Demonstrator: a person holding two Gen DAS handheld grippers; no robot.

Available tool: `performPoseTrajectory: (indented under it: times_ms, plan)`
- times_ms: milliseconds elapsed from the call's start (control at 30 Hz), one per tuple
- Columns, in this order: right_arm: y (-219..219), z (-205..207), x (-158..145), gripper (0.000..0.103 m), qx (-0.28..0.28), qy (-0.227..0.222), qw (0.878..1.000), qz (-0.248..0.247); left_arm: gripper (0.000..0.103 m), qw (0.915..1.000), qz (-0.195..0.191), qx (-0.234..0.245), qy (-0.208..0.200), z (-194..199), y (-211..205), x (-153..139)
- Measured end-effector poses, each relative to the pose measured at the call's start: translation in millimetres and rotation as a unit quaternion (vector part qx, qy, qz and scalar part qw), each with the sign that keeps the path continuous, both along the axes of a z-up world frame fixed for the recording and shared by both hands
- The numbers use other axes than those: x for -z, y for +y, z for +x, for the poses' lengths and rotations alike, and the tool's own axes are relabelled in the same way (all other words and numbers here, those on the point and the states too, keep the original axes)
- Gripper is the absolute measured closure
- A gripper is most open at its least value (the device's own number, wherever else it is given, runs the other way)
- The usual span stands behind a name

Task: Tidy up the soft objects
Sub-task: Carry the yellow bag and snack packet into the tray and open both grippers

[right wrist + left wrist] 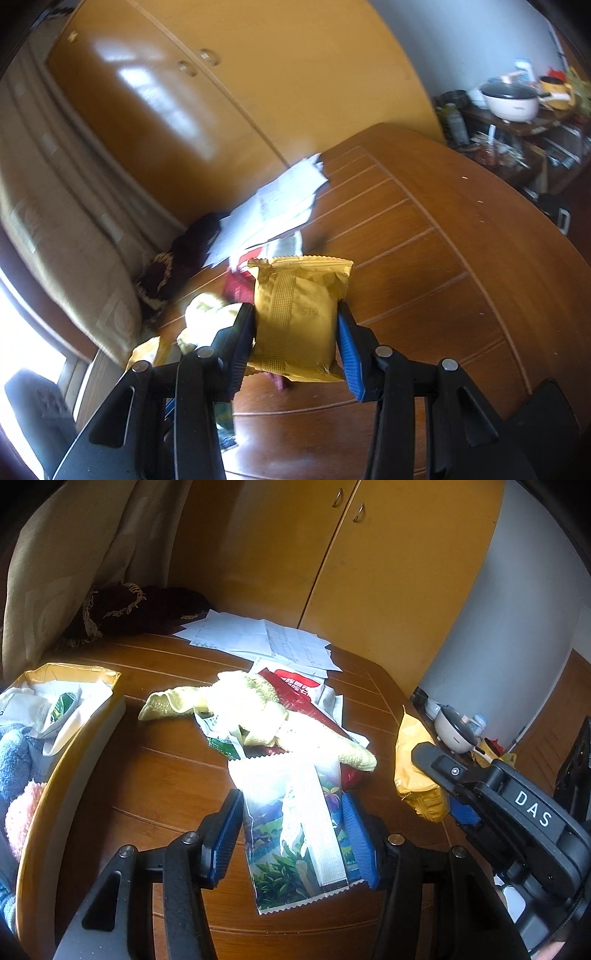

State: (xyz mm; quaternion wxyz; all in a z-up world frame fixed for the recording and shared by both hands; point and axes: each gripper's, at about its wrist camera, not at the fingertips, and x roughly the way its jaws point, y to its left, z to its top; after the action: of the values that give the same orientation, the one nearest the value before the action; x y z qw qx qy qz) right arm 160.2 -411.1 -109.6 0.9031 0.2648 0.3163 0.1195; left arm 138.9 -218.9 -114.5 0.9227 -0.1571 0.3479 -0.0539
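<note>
My left gripper (pixel 291 819) is shut on a green-and-white printed packet (pixel 295 834) and holds it above the wooden table (pixel 155 775). Beyond it lies a yellow towel (pixel 251 709) over a red packet (pixel 303 698) and other wrappers. My right gripper (pixel 295 336) is shut on a yellow snack packet (pixel 295 314), held above the table (pixel 424 258); that gripper and packet also show at the right of the left wrist view (pixel 417 775). A yellow-rimmed box (pixel 55 775) at the left holds blue and pink soft cloths and white packets.
White papers (pixel 258 635) and a dark fringed cloth (pixel 140 609) lie at the table's far side by a curtain (pixel 74 554). Yellow cupboard doors (pixel 332 554) stand behind. A shelf with a white cooker (pixel 511 101) is at the far right.
</note>
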Motion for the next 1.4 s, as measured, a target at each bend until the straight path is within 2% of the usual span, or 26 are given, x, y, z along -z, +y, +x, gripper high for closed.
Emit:
performPoseTrajectory:
  times_ms: [167, 367, 467, 600, 767, 867, 1000, 1200, 1400]
  plan:
    - [22, -4, -7, 0.061, -0.035, -0.022, 0.999, -0.026, 0.046, 1.0, 0.0, 0.002, 0.01, -5, 3, -1]
    - [41, -13, -14, 0.061, -0.077, -0.052, 0.995, -0.042, 0.046, 0.9997, -0.019, -0.014, 0.006, -39, 42, -22]
    - [51, -16, -16, 0.06, -0.104, -0.059, 0.992, -0.046, 0.046, 0.9988, -0.008, -0.047, -0.009, -55, 67, -33]
    - [68, -18, -18, 0.06, -0.143, -0.063, 0.986, -0.058, 0.046, 0.996, -0.023, -0.085, -0.016, -73, 109, -43]
    - [102, -26, -27, 0.06, -0.218, -0.049, 0.974, -0.042, 0.046, 0.9868, -0.019, -0.159, -0.022, -92, 165, -46]
    - [129, -32, -33, 0.06, -0.256, -0.044, 0.965, -0.019, 0.046, 0.9823, -0.028, -0.184, -0.015, -97, 191, -43]
    - [171, -34, -34, 0.06, -0.291, -0.031, 0.956, -0.016, 0.046, 0.9768, -0.03, -0.211, -0.018, -107, 218, -43]
    - [226, -36, -24, 0.06, -0.32, -0.003, 0.947, -0.039, 0.046, 0.9719, -0.05, -0.229, -0.02, -127, 251, -44]
    - [253, -29, -16, 0.06, -0.319, 0.007, 0.946, -0.063, 0.046, 0.9808, -0.056, -0.187, -0.011, -133, 251, -42]
